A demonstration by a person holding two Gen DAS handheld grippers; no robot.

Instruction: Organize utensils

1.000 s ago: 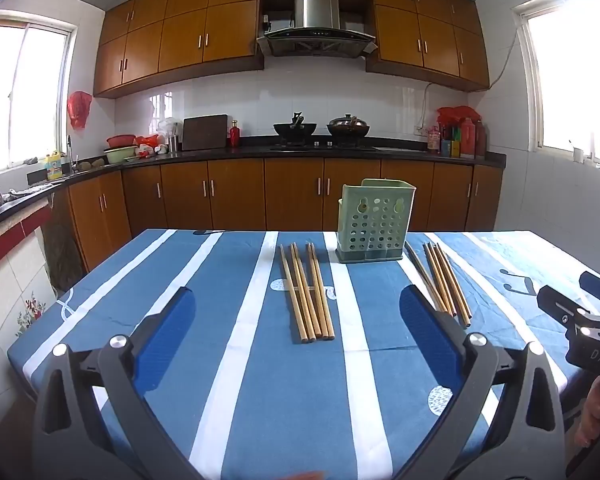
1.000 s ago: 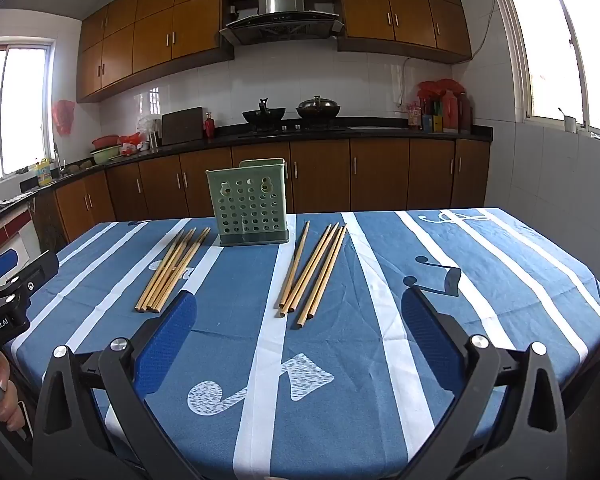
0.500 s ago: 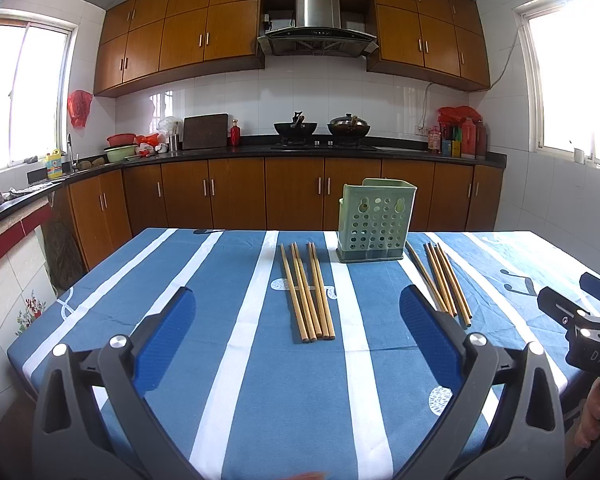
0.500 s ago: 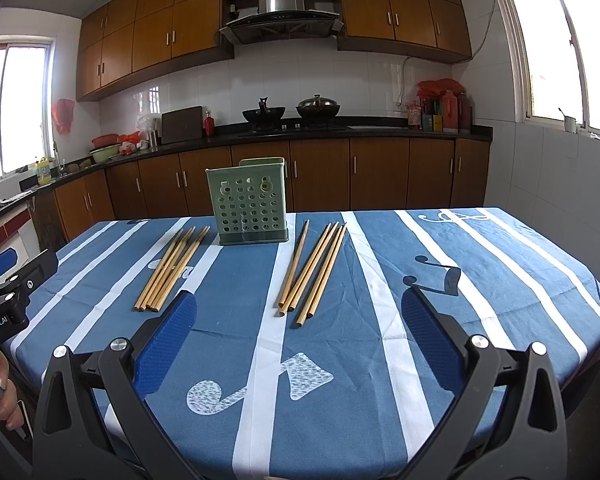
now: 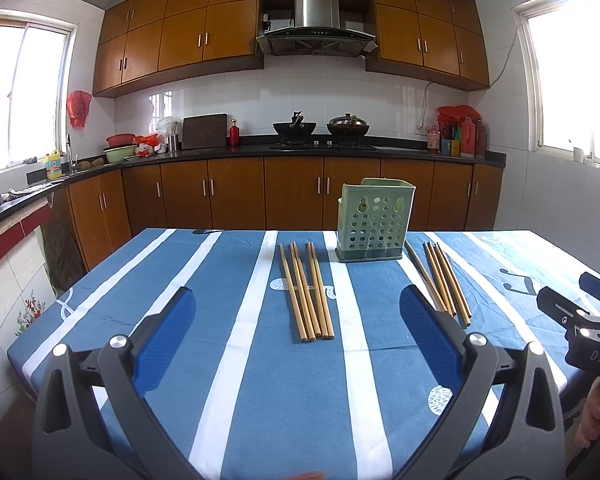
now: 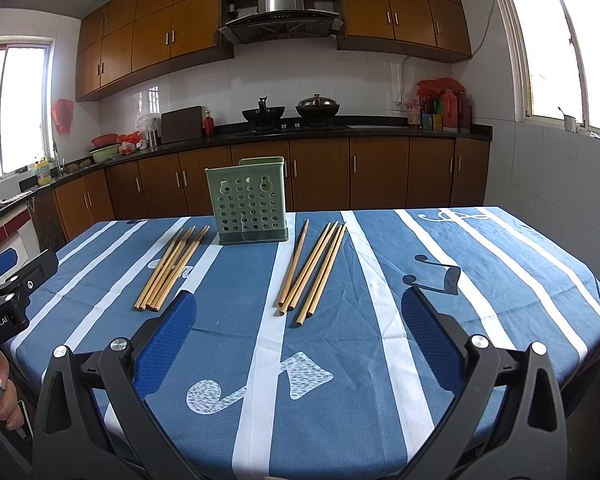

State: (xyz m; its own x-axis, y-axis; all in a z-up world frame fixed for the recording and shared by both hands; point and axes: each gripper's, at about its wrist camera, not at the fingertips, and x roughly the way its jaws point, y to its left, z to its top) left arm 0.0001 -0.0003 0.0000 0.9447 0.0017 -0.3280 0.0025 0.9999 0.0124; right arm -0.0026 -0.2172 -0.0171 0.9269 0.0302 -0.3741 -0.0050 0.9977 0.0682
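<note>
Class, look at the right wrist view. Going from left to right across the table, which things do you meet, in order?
Left claw at the table's edge → left bundle of chopsticks → green perforated utensil holder → right bundle of chopsticks → black music-note print on the tablecloth.

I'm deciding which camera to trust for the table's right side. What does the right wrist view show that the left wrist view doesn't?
Only the right wrist view shows the table's right corner and the left tool at its edge. Only the left wrist view shows the table's left corner and the right tool. Both show the green holder standing between two chopstick bundles on the striped cloth.
</note>
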